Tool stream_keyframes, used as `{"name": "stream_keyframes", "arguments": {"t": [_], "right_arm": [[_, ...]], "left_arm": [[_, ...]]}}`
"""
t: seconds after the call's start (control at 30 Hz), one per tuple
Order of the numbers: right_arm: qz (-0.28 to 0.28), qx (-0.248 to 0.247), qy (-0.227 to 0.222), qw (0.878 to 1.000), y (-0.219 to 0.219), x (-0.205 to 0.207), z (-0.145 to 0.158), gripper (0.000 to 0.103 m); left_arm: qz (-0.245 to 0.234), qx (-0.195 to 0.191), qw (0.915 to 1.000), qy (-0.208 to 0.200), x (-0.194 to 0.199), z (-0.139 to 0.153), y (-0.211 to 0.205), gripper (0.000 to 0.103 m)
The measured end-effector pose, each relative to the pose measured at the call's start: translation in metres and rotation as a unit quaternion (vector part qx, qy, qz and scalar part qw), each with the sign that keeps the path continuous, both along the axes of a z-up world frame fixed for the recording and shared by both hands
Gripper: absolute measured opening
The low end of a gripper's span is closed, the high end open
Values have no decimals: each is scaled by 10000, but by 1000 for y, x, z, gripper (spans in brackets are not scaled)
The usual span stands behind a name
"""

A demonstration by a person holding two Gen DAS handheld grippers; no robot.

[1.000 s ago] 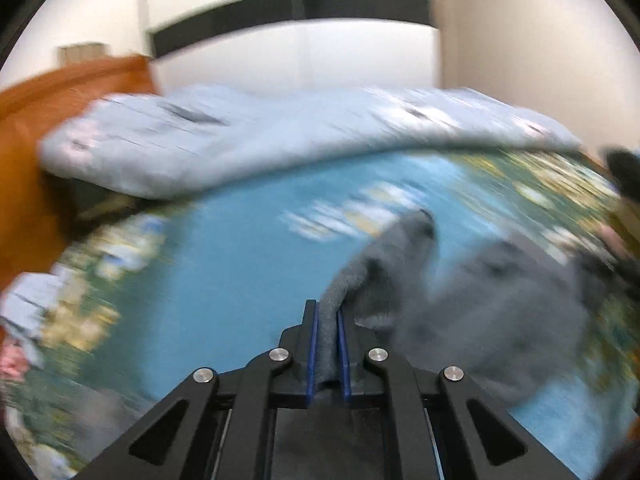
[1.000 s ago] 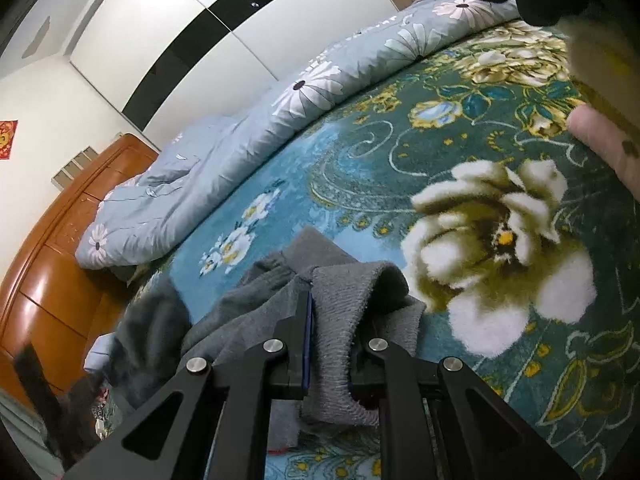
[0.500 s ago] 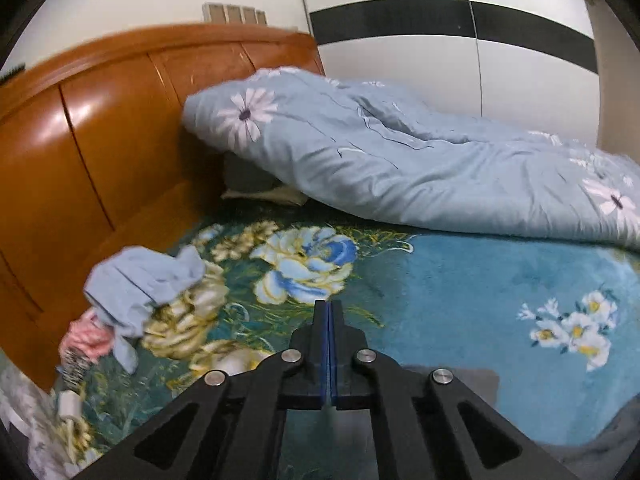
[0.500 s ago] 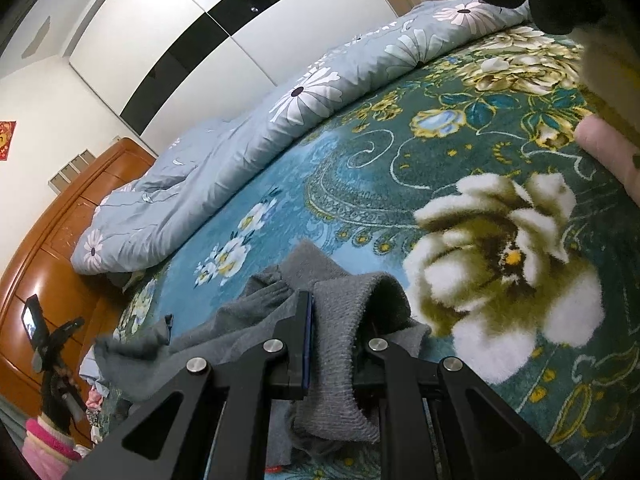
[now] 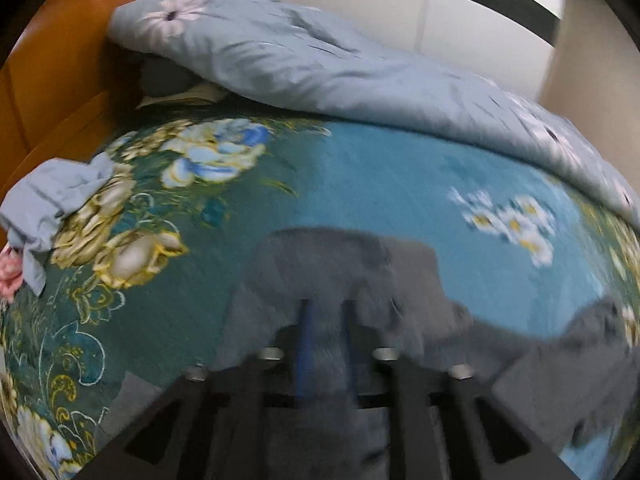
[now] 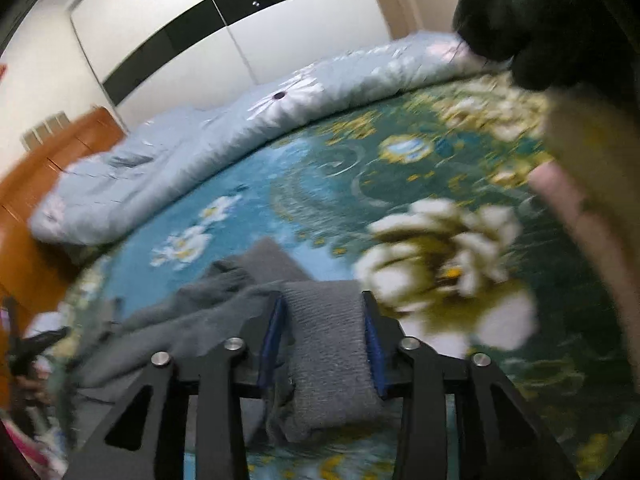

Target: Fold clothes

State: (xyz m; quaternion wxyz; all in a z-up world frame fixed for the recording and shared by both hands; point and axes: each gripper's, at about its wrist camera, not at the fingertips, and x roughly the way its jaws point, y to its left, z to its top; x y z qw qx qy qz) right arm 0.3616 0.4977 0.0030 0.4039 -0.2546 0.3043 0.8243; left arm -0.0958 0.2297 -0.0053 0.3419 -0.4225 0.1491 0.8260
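Observation:
A grey knit garment (image 5: 352,272) lies on the teal flowered bedspread (image 5: 380,176). My left gripper (image 5: 326,308) hovers over it with its jaws a little apart and nothing between them; the view is blurred. In the right wrist view the same grey garment (image 6: 192,316) is bunched, and its ribbed cuff (image 6: 324,332) lies between the spread jaws of my right gripper (image 6: 322,304), which is open and no longer pinching it.
A pale blue flowered duvet (image 5: 320,56) is heaped along the far side of the bed. A wooden headboard (image 5: 48,64) stands at the left. A light blue crumpled garment (image 5: 52,196) lies at the left edge. A hand (image 6: 576,208) shows at right.
My left gripper let go of the grey garment, swung left, and now has opened slightly above it. My right gripper's jaws have spread wide, releasing the ribbed cuff.

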Motion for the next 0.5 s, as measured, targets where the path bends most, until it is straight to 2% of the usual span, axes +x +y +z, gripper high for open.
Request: {"name": "stream_keyframes", "arguments": {"t": [0.03,0.07,0.17,0.3,0.4,0.5], "right_arm": [[-7,184,-11,9998,-6,3,7,39],[121,211,5,9997,-8,-1,10,40],[683,84,91,9976,-11,-25,13,51],[1428,-85,204,9895,-15,-56,16,52],[1941,-375,-204,9800,-1,-92,6,54],[2030,-340,-845,9749,23,-113,-3,55]], "left_arm": [[-115,-33,9999,76,5,-1,-1,50],[-219,-40,9997,128,8,-1,-2,54],[-579,-70,9983,5,11,-6,-3,57],[-1079,-351,9934,-145,9,-15,-1,58],[-1325,-687,9888,29,8,-27,4,58],[-1570,-962,9829,48,8,-42,10,58]]}}
